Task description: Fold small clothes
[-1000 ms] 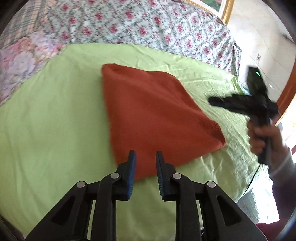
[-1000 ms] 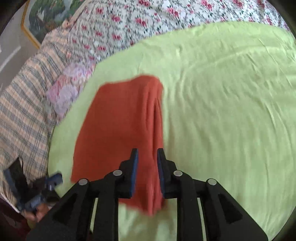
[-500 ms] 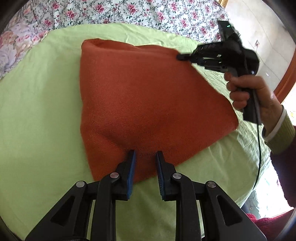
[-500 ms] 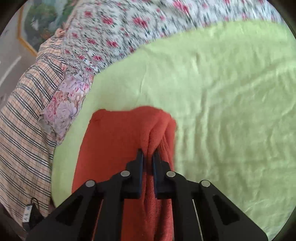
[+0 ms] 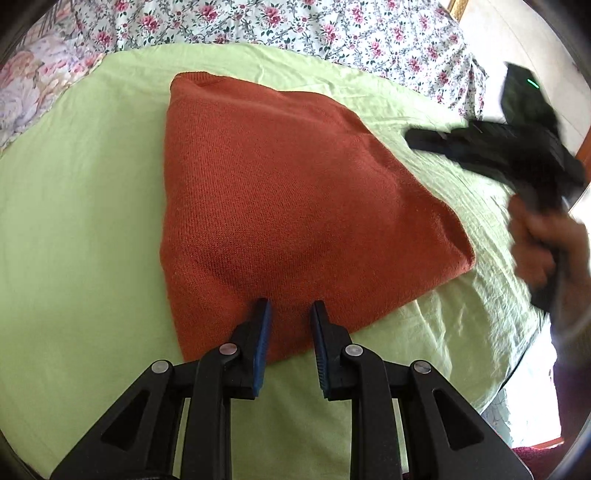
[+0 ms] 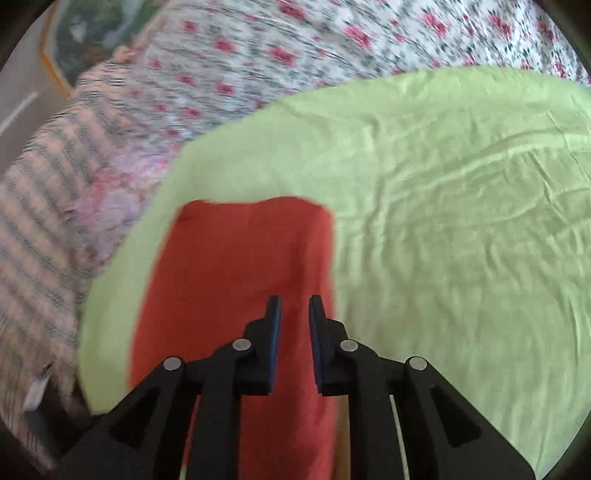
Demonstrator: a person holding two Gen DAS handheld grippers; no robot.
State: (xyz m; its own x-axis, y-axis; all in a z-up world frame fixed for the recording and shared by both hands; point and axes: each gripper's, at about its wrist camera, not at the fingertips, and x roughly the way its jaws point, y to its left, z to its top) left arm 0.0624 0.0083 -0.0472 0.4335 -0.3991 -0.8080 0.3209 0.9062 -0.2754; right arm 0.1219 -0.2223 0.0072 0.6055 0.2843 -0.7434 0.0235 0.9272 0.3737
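Observation:
A rust-orange knitted garment (image 5: 295, 192) lies folded flat on the light green sheet (image 5: 81, 221). My left gripper (image 5: 290, 308) hovers over the garment's near edge, jaws a narrow gap apart with nothing between them. In the left wrist view my right gripper (image 5: 415, 139) is a dark blur to the right of the garment, held by a hand (image 5: 539, 240). In the right wrist view, my right gripper (image 6: 294, 306) is over the garment (image 6: 240, 266) near its right edge. Its jaws are opening with nothing between them, and the cloth lies below.
A floral quilt (image 5: 295, 26) covers the bed beyond the green sheet. A plaid blanket (image 6: 40, 229) lies on the left in the right wrist view. The bed's edge drops off at the right (image 5: 517, 369), with pale floor behind. A framed picture (image 6: 74, 40) hangs on the wall.
Half a second ago my right gripper pinched a raised ridge of the garment. It has let go and drawn back, and the garment lies flat. My left gripper sank closer to the near edge.

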